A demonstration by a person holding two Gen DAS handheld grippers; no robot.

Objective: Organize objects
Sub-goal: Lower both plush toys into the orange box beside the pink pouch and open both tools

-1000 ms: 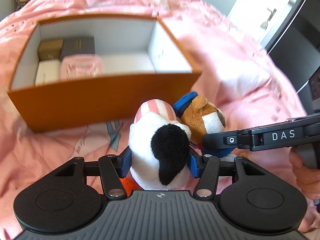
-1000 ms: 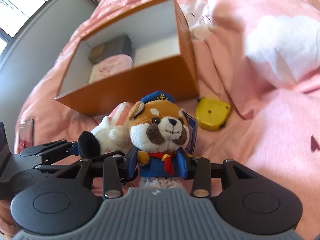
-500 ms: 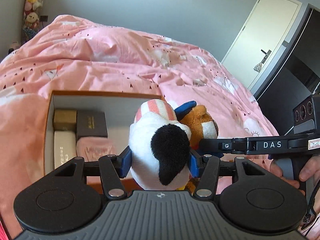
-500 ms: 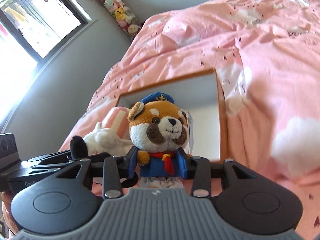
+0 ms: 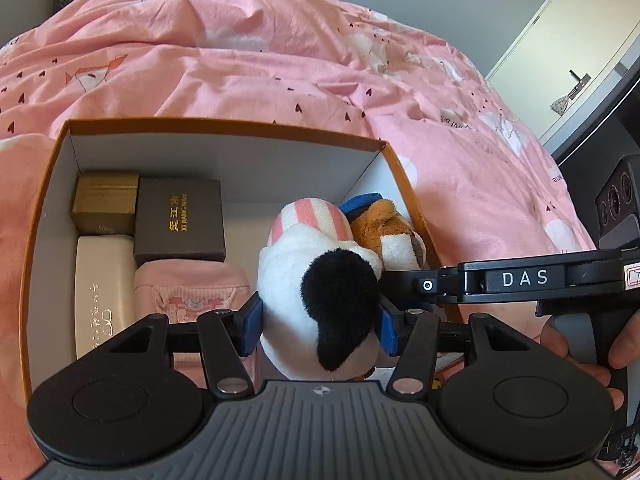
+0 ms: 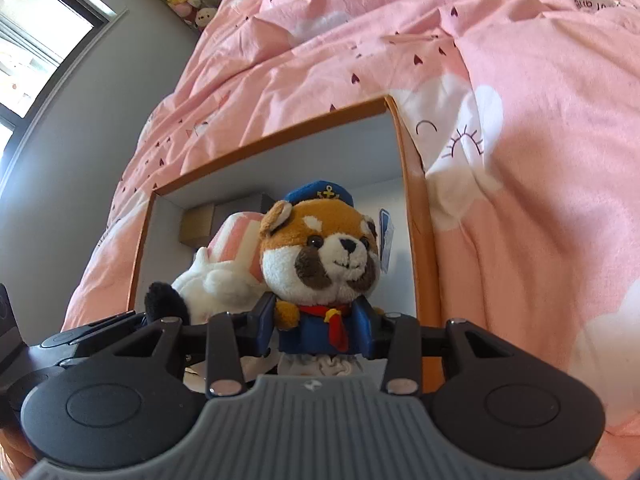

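My left gripper (image 5: 318, 326) is shut on a white plush toy (image 5: 316, 280) with a black ear and a pink striped cap. My right gripper (image 6: 320, 330) is shut on a red panda plush (image 6: 320, 256) in a blue sailor hat and suit. Both toys hang side by side over the empty right part of the orange box (image 5: 224, 126), which has white inner walls. The red panda plush (image 5: 394, 236) and the right gripper's body (image 5: 520, 280) show in the left wrist view. The white plush (image 6: 224, 272) and the box rim (image 6: 412, 216) show in the right wrist view.
The box's left part holds a gold box (image 5: 106, 202), a dark brown box (image 5: 180, 220), a cream case (image 5: 102, 292) and a pink pouch (image 5: 188, 292). The box lies on a pink duvet (image 5: 280, 60). A door (image 5: 576, 40) stands at the far right.
Both grippers have carried their toys up from the duvet in front of the box and forward over its open top. The yellow item beside the box is out of sight.
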